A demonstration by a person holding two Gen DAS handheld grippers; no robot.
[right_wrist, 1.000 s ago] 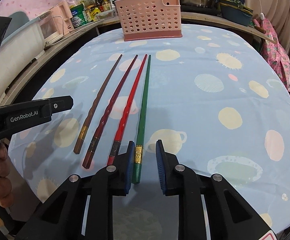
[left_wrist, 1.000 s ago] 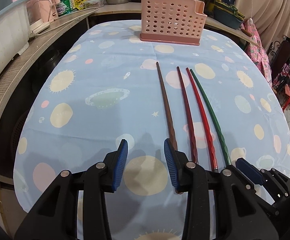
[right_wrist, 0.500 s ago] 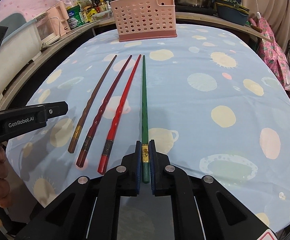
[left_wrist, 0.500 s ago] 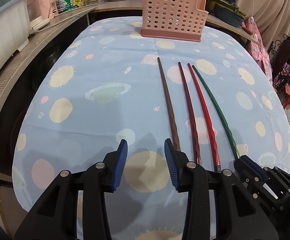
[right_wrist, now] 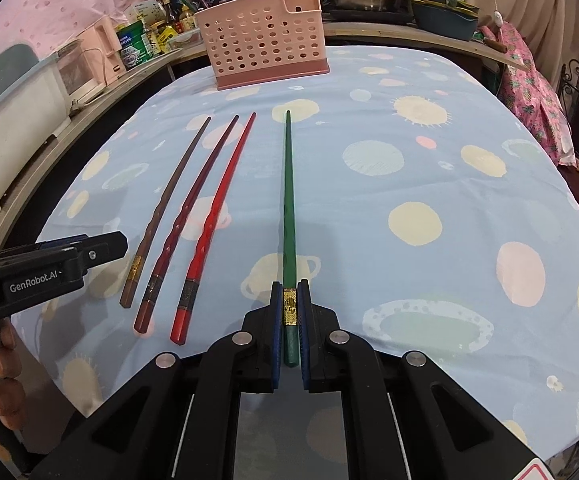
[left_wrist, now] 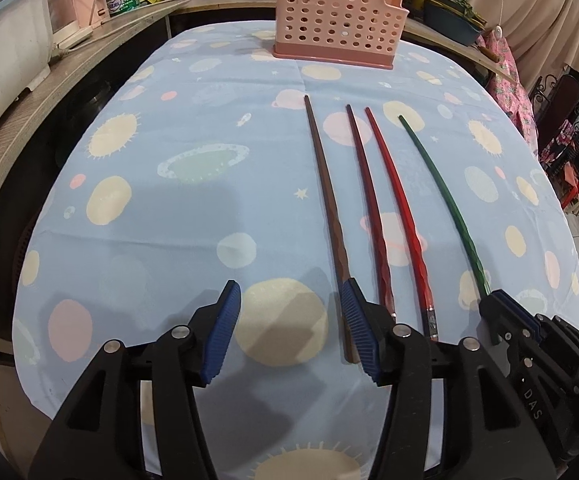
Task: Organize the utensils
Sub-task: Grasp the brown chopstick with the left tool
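Green chopstick, clamped in the right gripper, points lengthwise toward the pink basket

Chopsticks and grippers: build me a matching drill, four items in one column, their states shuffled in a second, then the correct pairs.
Column one:
1. green chopstick
2. brown chopstick
3. left gripper
4. pink basket

Column two:
A. standing at the far end of the table
B. clamped near its thick end by the right gripper
C. jaws opening, nothing between them
D. lying on the cloth, leftmost of the row

Pairs: 1-B, 2-D, 3-C, 4-A
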